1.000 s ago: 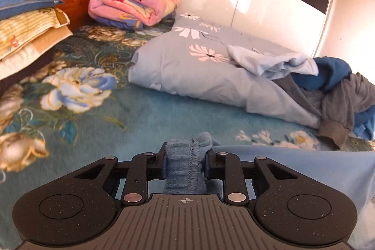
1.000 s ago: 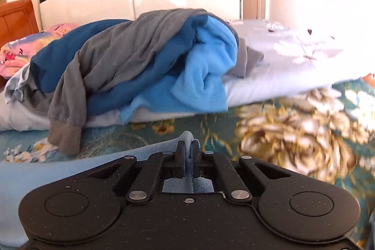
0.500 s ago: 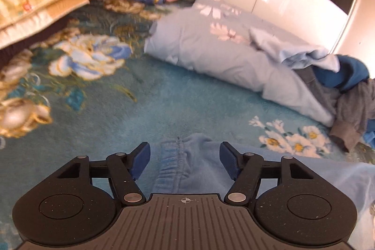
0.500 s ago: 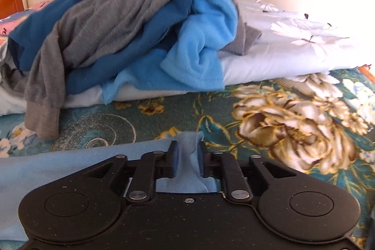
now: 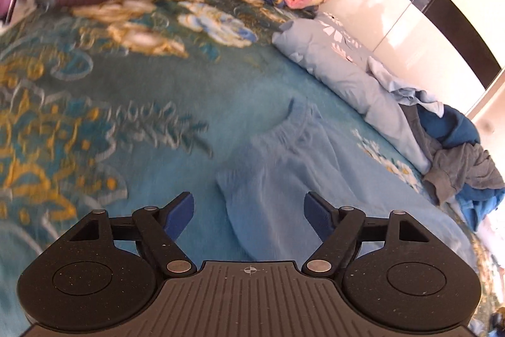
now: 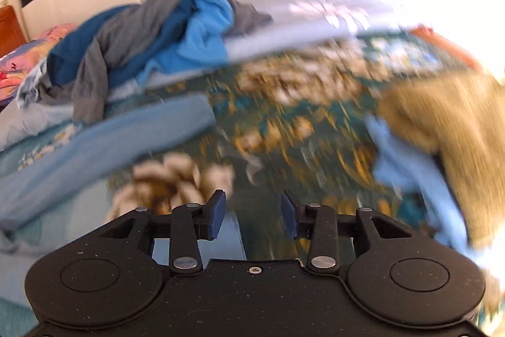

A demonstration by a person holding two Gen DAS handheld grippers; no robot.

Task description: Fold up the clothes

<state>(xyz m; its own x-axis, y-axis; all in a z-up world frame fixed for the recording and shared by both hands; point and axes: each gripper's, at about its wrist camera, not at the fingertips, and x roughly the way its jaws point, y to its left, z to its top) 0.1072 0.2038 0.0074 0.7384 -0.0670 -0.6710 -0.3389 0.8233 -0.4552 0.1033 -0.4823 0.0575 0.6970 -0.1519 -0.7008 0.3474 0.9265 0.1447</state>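
Both the left gripper (image 5: 249, 215) and right gripper (image 6: 252, 213) gape empty above the light-blue fleece trousers (image 5: 303, 166); next, regrasp for a fold.

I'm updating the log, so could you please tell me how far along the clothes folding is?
Early on. The light blue trousers lie spread on the floral bedspread, not visibly folded. Nothing is in hand: the left gripper and right gripper are both open. Left: folding them, then the heap of blue and grey clothes on the pale duvet.
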